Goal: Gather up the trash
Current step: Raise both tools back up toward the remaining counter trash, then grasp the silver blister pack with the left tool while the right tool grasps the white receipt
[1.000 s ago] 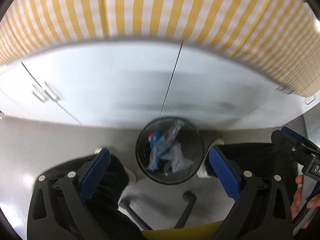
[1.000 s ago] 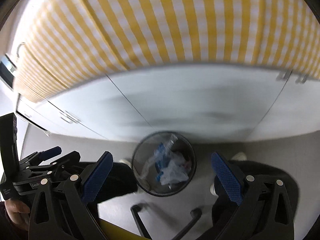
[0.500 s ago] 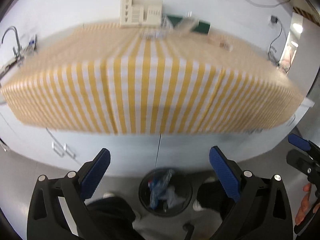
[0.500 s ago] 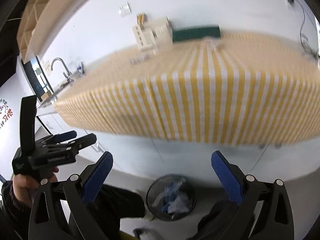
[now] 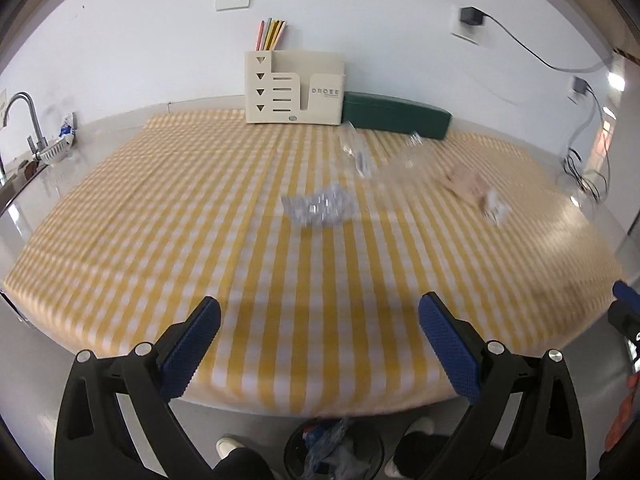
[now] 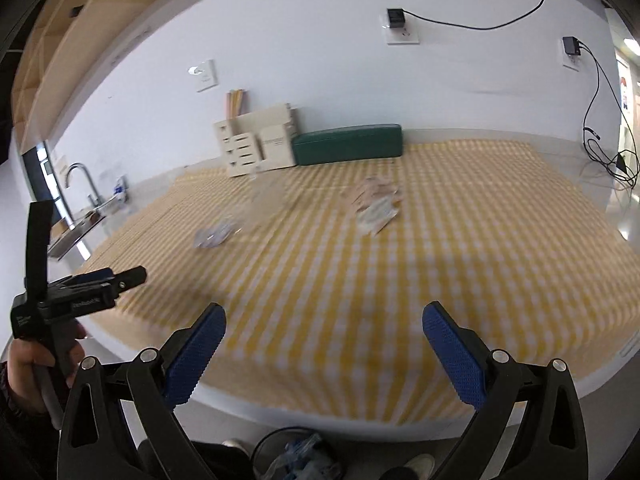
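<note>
Counter [image 5: 120, 240] seen from its near edge, both grippers held before that edge: left gripper [image 5: 320, 344], right gripper [image 6: 324, 350]. At the far edge, against the wall, the desk organiser [image 5: 294, 92] stands with the long box [image 5: 396, 116] touching its right side. A crumpled clear wrapper [image 5: 318, 210] lies near the counter's middle; a second clear wrapper [image 5: 356, 150] lies behind it, nearer the box. A flat packet [image 5: 474, 188] lies toward the right edge, right of both wrappers. A tap [image 5: 28, 120] stands at the far left corner. A waste bin [image 5: 334, 454] sits on the floor below the near edge, with wrappers in it
</note>
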A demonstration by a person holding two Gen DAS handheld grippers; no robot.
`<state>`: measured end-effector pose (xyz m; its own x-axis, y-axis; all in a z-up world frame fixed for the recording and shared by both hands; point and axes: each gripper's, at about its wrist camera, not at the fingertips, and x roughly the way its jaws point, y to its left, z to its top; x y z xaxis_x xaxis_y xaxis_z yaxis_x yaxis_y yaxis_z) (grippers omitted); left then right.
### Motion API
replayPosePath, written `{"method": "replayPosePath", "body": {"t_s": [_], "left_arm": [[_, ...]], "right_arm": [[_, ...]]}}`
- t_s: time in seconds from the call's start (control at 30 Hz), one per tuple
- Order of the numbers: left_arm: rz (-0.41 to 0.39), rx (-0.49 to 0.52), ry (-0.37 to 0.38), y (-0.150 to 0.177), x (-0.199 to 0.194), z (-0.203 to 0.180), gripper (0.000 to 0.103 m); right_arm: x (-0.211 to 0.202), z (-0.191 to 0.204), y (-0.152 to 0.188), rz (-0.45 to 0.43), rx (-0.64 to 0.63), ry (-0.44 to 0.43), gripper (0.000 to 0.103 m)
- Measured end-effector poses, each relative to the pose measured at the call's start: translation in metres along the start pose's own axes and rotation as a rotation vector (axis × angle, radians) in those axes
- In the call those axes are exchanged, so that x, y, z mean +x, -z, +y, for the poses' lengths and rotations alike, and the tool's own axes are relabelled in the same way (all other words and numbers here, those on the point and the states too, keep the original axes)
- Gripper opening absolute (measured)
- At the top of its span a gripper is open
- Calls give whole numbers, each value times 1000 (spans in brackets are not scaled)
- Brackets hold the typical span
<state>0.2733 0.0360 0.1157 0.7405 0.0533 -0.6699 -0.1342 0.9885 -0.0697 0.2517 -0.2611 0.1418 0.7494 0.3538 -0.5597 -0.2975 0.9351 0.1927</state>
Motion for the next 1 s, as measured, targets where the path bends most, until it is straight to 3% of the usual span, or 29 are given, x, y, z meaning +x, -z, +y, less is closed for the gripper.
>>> {"method": "replayPosePath", "body": {"t_s": [0.3, 0.5, 0.73, 0.87, 1.0], "left_arm": [[115, -46, -85, -64, 90, 1, 98], [200, -64, -105, -78, 139, 2, 98], [244, -66, -113, -89, 166, -3, 98], [259, -60, -110, -91, 174, -9, 83], [260, -58, -110, -91, 176, -11, 80]], "right_arm": [[92, -34, -55, 96, 4, 72, 99], [143, -60, -68, 174, 97, 86, 99], [176, -69, -83, 218, 116, 112, 99], [189, -70, -88, 232, 110, 122, 99], [203, -65, -91, 254, 79, 128, 99]]}}
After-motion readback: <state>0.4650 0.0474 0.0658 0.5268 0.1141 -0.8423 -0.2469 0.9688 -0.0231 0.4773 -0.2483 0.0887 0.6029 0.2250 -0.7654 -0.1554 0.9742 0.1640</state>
